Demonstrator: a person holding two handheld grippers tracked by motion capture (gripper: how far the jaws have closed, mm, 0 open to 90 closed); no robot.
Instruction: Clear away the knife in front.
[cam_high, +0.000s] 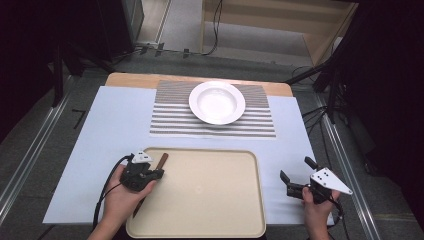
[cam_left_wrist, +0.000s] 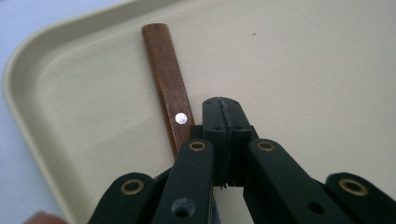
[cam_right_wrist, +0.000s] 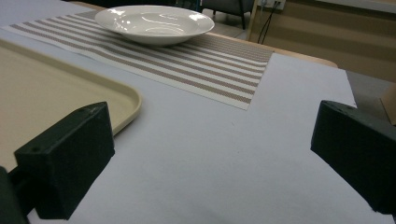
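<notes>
- Wooden-handled utensil, a flat brown strip of wood with a small silver rivet, lies on the beige plastic tray near the tray's left edge, its free end pointing toward the far left corner.
- In the left gripper view the handle runs from that corner down toward the camera and passes under the black linkage; what lies at its near end is hidden.
- Left gripper, held in the person's left hand, sits over the left side of the tray right above the handle.
- Its jaws are pressed together with no gap between the pads; they stand just beside the handle, to its right in the left gripper view, and do not clamp it.
- Right gripper, held in the person's right hand, is over the pale blue table cover to the right of the tray, well apart from the utensil.
- Its jaws stand wide apart with nothing between them.
- White round deep plate rests on a brown-and-white striped placemat at the far middle of the table, beyond the tray.
- In the right gripper view the tray's rounded far right corner shows at the left, with the placemat and plate behind it.
</notes>
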